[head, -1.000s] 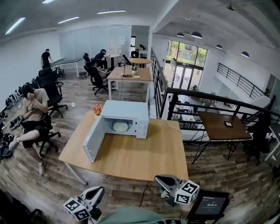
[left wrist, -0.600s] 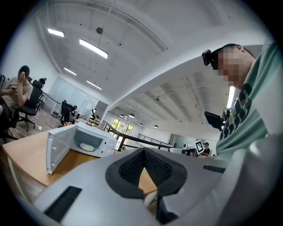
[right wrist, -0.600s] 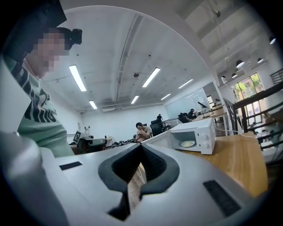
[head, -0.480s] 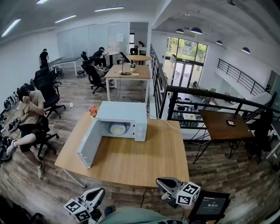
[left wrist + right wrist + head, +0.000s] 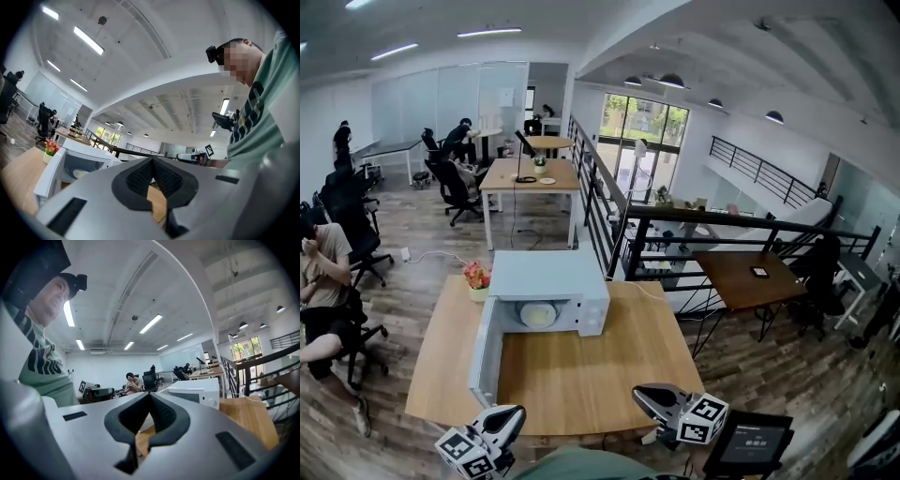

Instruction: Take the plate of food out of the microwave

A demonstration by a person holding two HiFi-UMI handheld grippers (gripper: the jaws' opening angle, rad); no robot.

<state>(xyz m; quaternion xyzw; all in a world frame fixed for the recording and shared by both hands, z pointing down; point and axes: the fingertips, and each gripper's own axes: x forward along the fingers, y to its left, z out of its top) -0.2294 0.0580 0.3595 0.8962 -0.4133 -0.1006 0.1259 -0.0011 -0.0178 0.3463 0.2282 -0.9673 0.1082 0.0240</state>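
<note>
A white microwave (image 5: 551,289) stands at the back of the wooden table (image 5: 591,375), its door (image 5: 484,352) swung wide to the left. Inside it sits a pale plate of food (image 5: 538,315). Both grippers hover at the table's near edge, well short of the microwave. My left gripper (image 5: 514,413) is shut with nothing in it, and so is my right gripper (image 5: 639,393). In the left gripper view the shut left gripper (image 5: 151,162) points toward the open microwave (image 5: 77,161). In the right gripper view the shut right gripper (image 5: 149,397) shows the microwave (image 5: 196,390) off to its right.
A pot of flowers (image 5: 475,277) stands behind the microwave's left corner. A black railing (image 5: 623,230) runs behind the table, with a dark table (image 5: 750,277) to the right. A small screen on a stand (image 5: 752,439) is by my right gripper. A seated person (image 5: 323,272) is at left.
The head view has swung rightward and come nearer, so the microwave and table sit further left and lower in the picture. Both grippers stay shut at the bottom edge.
</note>
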